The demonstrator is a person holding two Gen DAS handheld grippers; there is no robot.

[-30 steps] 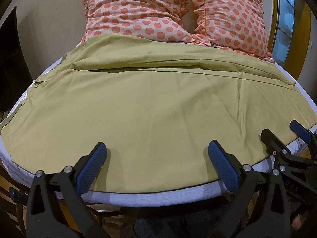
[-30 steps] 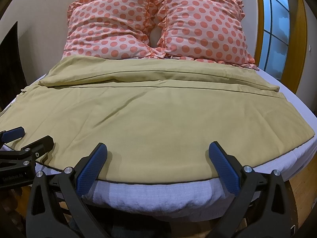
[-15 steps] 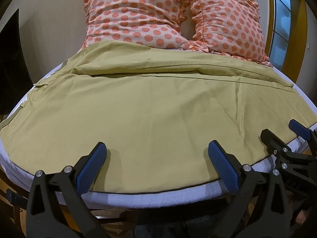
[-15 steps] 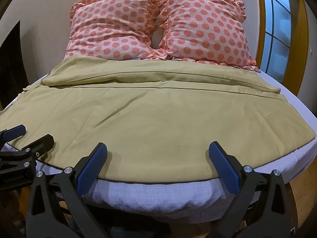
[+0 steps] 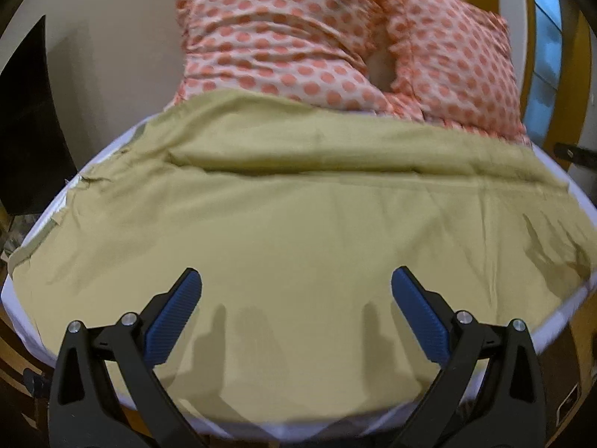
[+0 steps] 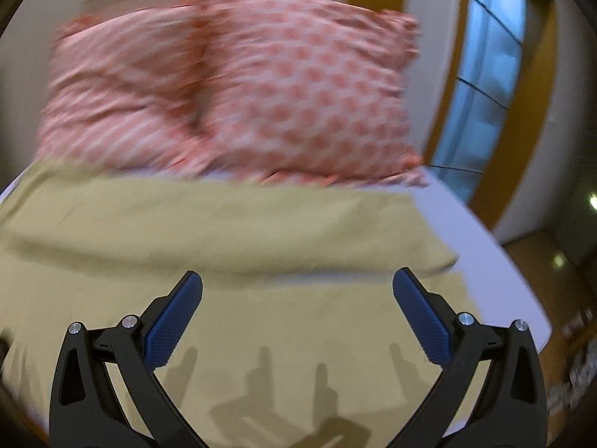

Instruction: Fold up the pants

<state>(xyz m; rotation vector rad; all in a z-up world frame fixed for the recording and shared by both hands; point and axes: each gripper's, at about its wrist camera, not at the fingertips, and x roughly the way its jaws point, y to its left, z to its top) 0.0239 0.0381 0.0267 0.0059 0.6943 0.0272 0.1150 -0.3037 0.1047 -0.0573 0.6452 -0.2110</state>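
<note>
Olive-yellow pants (image 5: 298, 224) lie spread flat across a bed, with a long fold ridge near the pillows; they also show in the right wrist view (image 6: 242, 246). My left gripper (image 5: 296, 291) is open and empty, hovering over the near part of the cloth. My right gripper (image 6: 297, 291) is open and empty, above the right part of the cloth near the fold ridge. Both views are blurred by motion.
Two pink pillows with orange dots (image 5: 335, 41) lean at the head of the bed, also in the right wrist view (image 6: 238, 86). The white mattress edge (image 5: 559, 313) rings the cloth. A window (image 6: 481, 86) and wooden frame stand at right. A dark panel (image 5: 26, 119) is at left.
Both grippers have moved forward over the bed. The right one swung right and further in. The right gripper no longer shows in the left view.
</note>
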